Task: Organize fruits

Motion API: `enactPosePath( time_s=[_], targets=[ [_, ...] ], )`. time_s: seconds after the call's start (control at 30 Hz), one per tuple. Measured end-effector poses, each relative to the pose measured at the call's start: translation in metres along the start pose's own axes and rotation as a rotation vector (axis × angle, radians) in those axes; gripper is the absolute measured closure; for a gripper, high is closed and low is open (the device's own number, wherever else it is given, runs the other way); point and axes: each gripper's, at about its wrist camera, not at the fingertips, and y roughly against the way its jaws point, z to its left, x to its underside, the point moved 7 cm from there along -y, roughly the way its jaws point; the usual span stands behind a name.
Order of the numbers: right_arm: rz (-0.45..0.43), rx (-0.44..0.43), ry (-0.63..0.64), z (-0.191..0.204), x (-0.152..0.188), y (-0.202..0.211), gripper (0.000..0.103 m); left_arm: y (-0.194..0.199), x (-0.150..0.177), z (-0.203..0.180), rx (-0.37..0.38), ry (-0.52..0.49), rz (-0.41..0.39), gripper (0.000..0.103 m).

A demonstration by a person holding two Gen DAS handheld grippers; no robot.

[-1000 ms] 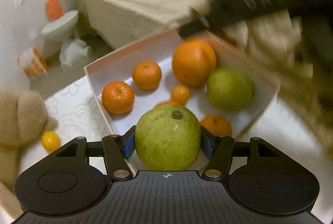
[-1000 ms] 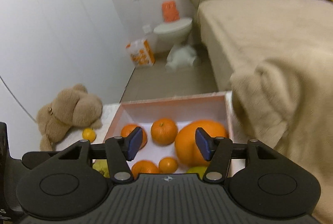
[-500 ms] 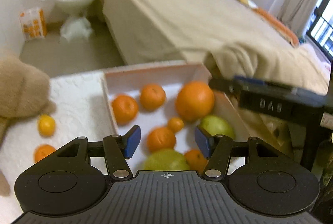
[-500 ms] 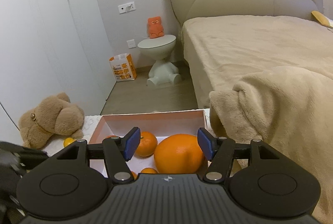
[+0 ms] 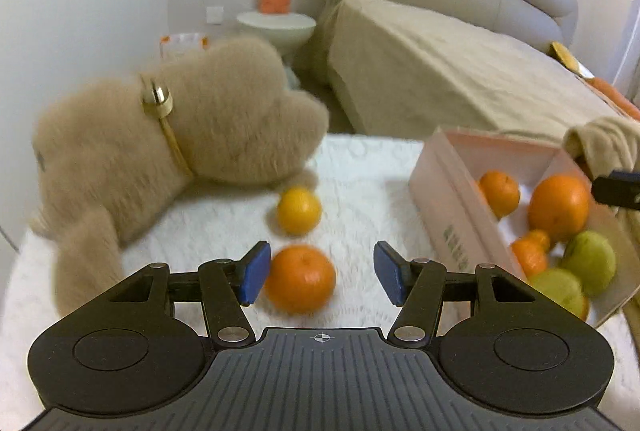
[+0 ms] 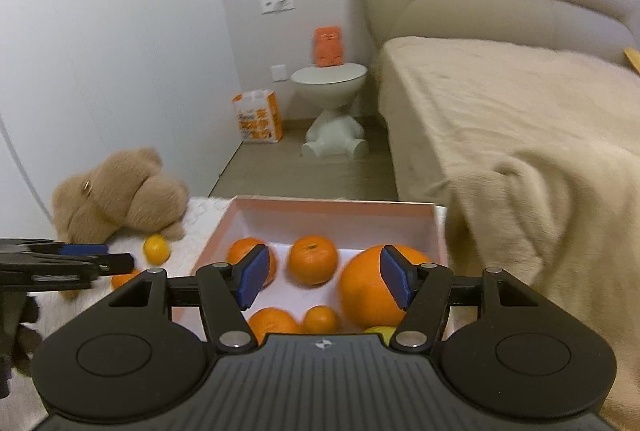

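Our left gripper (image 5: 320, 273) is spread wide and empty, a tangerine (image 5: 300, 279) on the white tablecloth (image 5: 360, 171) between its fingers, nearer the left one. Our right gripper (image 6: 324, 281) hangs equally wide over the pink box (image 6: 332, 207), which holds a large orange (image 6: 366, 291) and tangerines. Only the left view shows the two green guavas (image 5: 590, 261) in the box; the yellow citrus (image 5: 299, 210) lies beside the teddy bear (image 5: 160, 147).

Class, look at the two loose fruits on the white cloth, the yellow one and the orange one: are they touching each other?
Apart. In the left wrist view a strip of white cloth shows between the yellow fruit and the orange fruit.
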Motion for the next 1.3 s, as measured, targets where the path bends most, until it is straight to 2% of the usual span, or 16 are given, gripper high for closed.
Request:
enactPosePath(
  time_s=[0.1, 0.2, 0.3, 0.37, 0.5, 0.7, 0.8, 0.9, 1.07, 1.13, 1.27, 1.3],
  targets=[
    [0.016, -0.022, 0.058, 0.025, -0.002, 0.001, 0.04, -0.005, 0.005, -0.001, -0.056, -0.053, -0.041, 0.035],
    [0.026, -0.05, 0.083, 0.046, -0.008, 0.002, 0.037, -0.01, 0.009, 0.005, -0.079, -0.063, -0.035, 0.038],
    [0.042, -0.07, 0.098, 0.067, -0.013, -0.003, 0.036, -0.013, 0.018, 0.02, -0.053, -0.014, -0.014, 0.049],
    [0.056, -0.074, 0.11, 0.081, -0.017, -0.009, 0.036, -0.006, 0.022, 0.029, -0.008, 0.025, -0.046, 0.054],
    [0.115, -0.104, 0.102, 0.107, -0.02, -0.029, 0.036, 0.02, 0.037, 0.044, 0.041, 0.064, -0.067, 0.055],
    [0.235, -0.163, 0.022, 0.142, -0.016, -0.073, 0.036, 0.066, 0.063, 0.067, -0.004, 0.061, -0.154, 0.054],
    [0.257, -0.122, 0.03, 0.163, -0.015, -0.1, 0.037, 0.069, 0.073, 0.079, -0.007, 0.088, -0.195, 0.054],
    [0.264, -0.07, 0.056, 0.178, -0.011, -0.126, 0.042, 0.064, 0.076, 0.086, 0.034, 0.13, -0.158, 0.054],
    [0.293, -0.042, 0.021, 0.189, -0.005, -0.157, 0.051, 0.064, 0.077, 0.086, 0.032, 0.114, -0.157, 0.054],
    [0.302, -0.027, 0.026, 0.191, -0.001, -0.163, 0.055, 0.065, 0.077, 0.083, 0.028, 0.102, -0.156, 0.054],
    [0.296, 0.004, 0.069, 0.193, 0.003, -0.162, 0.071, 0.063, 0.078, 0.081, 0.033, 0.099, -0.151, 0.054],
    [0.293, -0.002, 0.077, 0.194, 0.003, -0.159, 0.071, 0.062, 0.078, 0.081, 0.034, 0.101, -0.15, 0.054]
  ],
)
